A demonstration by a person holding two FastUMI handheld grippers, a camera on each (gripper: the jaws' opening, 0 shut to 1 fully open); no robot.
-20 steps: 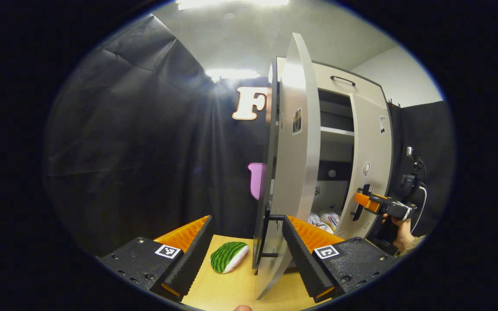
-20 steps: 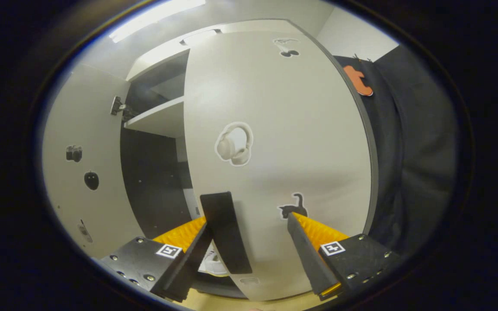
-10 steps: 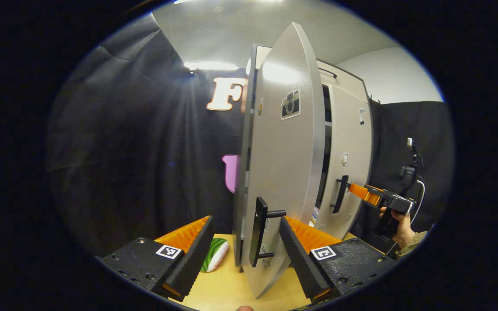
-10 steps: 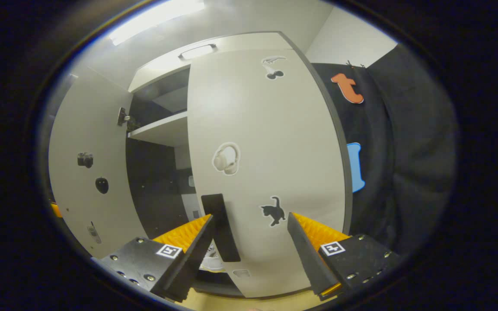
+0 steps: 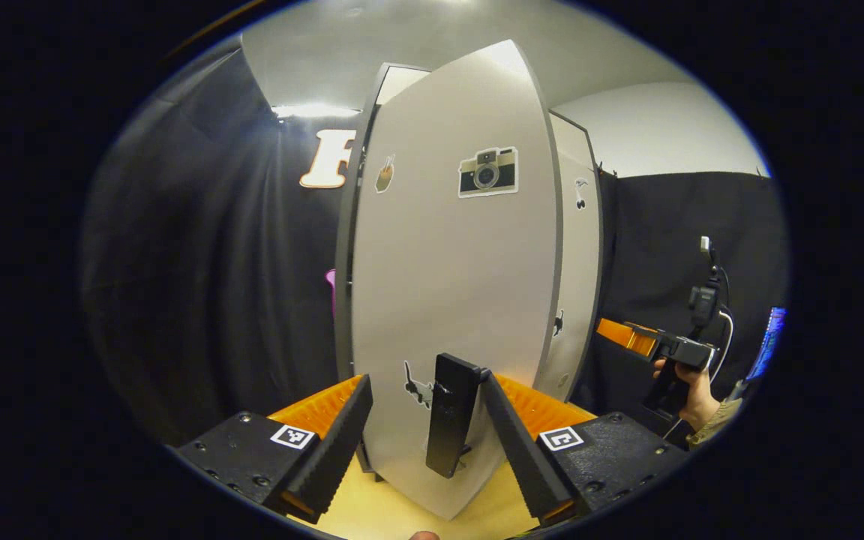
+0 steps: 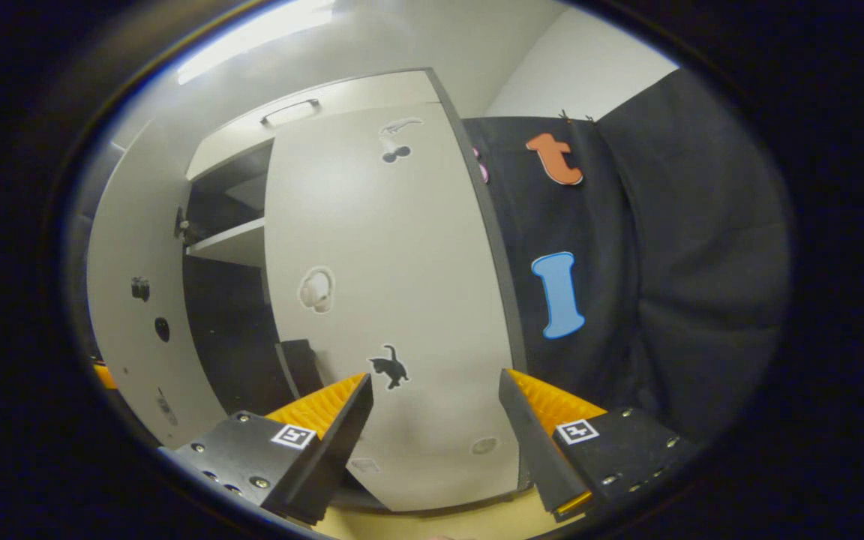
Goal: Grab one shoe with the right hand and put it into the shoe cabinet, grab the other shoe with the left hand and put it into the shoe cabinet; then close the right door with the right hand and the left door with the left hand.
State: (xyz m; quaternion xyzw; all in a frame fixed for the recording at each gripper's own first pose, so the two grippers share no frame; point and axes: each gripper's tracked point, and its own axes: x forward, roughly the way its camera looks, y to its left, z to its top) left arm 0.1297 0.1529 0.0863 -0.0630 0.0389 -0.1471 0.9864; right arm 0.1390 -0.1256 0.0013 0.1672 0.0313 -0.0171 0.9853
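A tall, upright shoe cabinet of smooth pale board stands on a light wooden desk. Its left door, a flat vertical panel with a camera sticker, is swung partly shut, and its black bar handle runs upright between the spread left tongs, just beside one finger. The right tongs gape wide, holding nothing, before the right door, which carries a cat sticker and lies nearly closed, a dark gap and a shelf showing beside it.
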